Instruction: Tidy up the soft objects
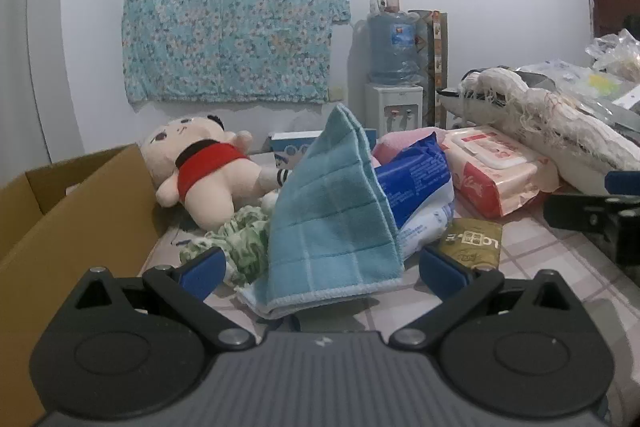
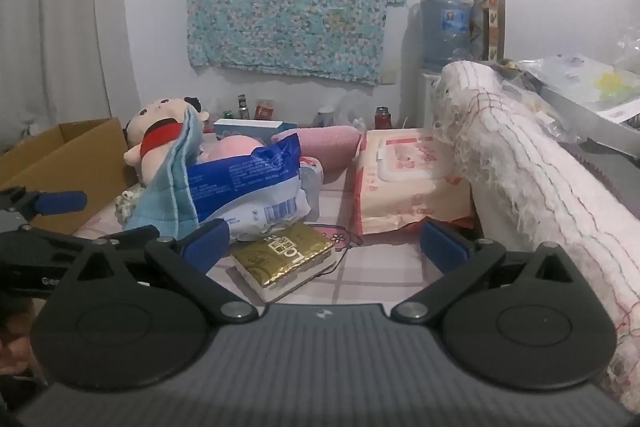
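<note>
The blue cloth stands draped in a peak over the blue-and-white packet, right in front of your left gripper, whose jaws are spread wide with nothing between the pads. Left of the cloth you have the green-and-white crumpled fabric. Beyond that, the plush doll leans against the cardboard box on the far left. Your right gripper is equally wide open and empty, hovering over the gold tissue pack on the checked tabletop. Farther right lies the pink wet-wipes pack, with the rolled white fringed towel touching its right edge.
</note>
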Demonstrator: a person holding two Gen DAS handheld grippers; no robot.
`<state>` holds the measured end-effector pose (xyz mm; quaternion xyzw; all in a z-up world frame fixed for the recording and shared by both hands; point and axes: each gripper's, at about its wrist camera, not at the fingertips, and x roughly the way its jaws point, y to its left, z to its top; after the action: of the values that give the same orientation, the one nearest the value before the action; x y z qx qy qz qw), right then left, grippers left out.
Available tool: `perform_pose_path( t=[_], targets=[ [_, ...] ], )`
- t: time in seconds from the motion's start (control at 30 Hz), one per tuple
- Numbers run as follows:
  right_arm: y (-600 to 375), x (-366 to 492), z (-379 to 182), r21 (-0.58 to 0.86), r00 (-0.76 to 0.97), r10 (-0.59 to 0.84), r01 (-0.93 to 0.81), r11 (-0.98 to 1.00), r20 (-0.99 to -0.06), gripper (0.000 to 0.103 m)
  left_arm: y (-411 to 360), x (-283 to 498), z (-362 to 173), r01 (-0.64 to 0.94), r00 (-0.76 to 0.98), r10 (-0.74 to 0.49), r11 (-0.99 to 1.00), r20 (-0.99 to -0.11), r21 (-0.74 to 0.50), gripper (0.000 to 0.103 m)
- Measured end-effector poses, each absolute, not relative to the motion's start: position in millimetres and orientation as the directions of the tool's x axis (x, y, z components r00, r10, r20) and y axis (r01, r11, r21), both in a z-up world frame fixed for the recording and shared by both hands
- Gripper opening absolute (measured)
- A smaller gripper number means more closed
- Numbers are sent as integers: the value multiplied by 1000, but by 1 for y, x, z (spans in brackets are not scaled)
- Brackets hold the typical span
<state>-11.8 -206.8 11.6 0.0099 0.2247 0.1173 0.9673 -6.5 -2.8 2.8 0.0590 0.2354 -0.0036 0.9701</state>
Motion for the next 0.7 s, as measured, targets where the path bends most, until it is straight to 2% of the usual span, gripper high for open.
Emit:
perform_pose_path(
  t=[0.5,0.7],
  targets=[
    [-212,-6,8,72,868,186,-173,982,-460,102,5,-8,7,19,894,27,995,-447,100,103],
    [-212,-5,8,71,867,184,-171,983,-462,102,2,-14,11,19,909,29,994,-417,110,103]
  ],
)
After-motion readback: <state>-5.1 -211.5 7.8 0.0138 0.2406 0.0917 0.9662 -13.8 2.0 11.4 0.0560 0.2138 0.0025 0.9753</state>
